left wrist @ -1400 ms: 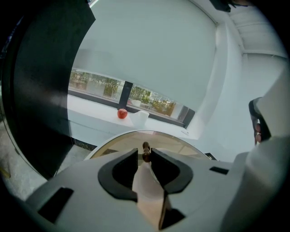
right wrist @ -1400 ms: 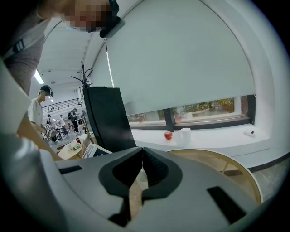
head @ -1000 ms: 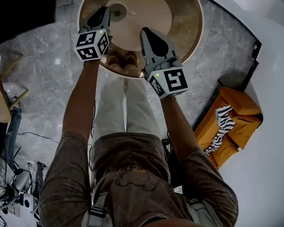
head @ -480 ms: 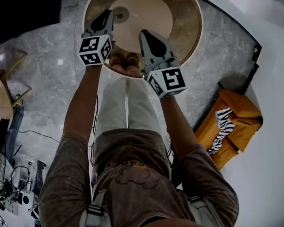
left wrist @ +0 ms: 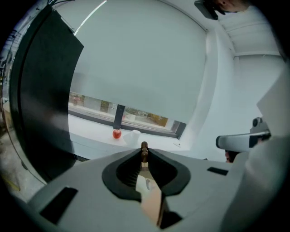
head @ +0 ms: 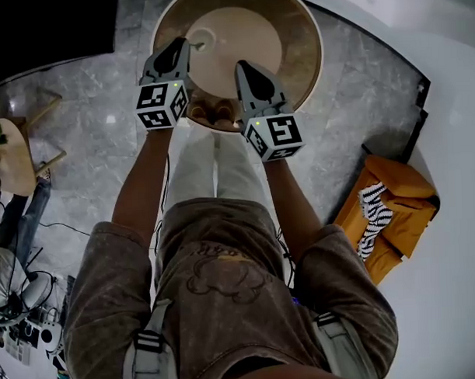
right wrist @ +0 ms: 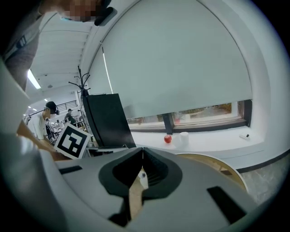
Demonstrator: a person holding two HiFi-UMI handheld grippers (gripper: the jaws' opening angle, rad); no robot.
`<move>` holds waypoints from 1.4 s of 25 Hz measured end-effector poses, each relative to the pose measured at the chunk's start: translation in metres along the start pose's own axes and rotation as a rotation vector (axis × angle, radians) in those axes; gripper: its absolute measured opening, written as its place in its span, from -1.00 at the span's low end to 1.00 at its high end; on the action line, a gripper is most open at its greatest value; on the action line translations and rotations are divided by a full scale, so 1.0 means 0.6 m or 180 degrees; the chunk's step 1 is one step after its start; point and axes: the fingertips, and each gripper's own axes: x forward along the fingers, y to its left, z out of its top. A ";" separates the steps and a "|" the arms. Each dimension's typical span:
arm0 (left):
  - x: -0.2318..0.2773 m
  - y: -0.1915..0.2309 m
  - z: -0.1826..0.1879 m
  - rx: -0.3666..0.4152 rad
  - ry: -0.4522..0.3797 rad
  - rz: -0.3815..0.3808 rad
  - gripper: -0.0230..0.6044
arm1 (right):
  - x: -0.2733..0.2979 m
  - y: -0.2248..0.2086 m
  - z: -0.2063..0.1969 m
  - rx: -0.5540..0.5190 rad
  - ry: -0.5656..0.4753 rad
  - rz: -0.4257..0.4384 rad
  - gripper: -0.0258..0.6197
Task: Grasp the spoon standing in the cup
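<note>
Left gripper view settles the grip for me: the left gripper (left wrist: 144, 156) has its jaws almost together, pinched on a thin brown stem that I take to be the handle of the spoon (left wrist: 144, 147). The top end of the handle pokes just above the jaw tips. The handle crosses the jaws close to upright, so its long axis runs up and down while the jaws reach forward. I cannot trace the lower part of the spoon below the jaws.

From the head view, the left gripper (head: 179, 44) has its tips right beside the cup (head: 199, 45), on the cup's left side in the picture. The cup stands on the pale middle of the round table (head: 299, 47). The right gripper (head: 242, 66) is farther from the cup, off to its right and nearer the person. In its own view the right gripper (right wrist: 142, 151) shows jaws shut tip to tip with nothing pinched between them.

So the left hand is the one on the job, and I judge the grasp as made. I cannot tell whether the spoon's bowl is inside the cup or already above its rim. Any lift should follow the handle's upright line, because pulling sideways with the bowl in the cup could tip the cup over.
</note>
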 end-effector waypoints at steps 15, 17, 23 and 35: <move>-0.172 -0.113 0.172 0.0177 -0.0222 -0.0098 -0.76 | -0.112 0.050 0.131 -0.0007 -0.0063 0.0180 -0.86; -0.202 -0.121 0.183 0.0207 -0.0243 -0.0098 -0.76 | -0.130 0.058 0.148 -0.0028 -0.0109 0.0191 -0.86; -0.274 -0.155 0.228 0.0270 -0.0405 -0.0152 -0.76 | -0.176 0.073 0.183 -0.0110 -0.0185 0.0224 -0.86; -0.368 -0.209 0.283 0.0406 -0.0687 -0.0318 -0.76 | -0.253 0.135 0.239 -0.0228 -0.0415 0.0453 -0.86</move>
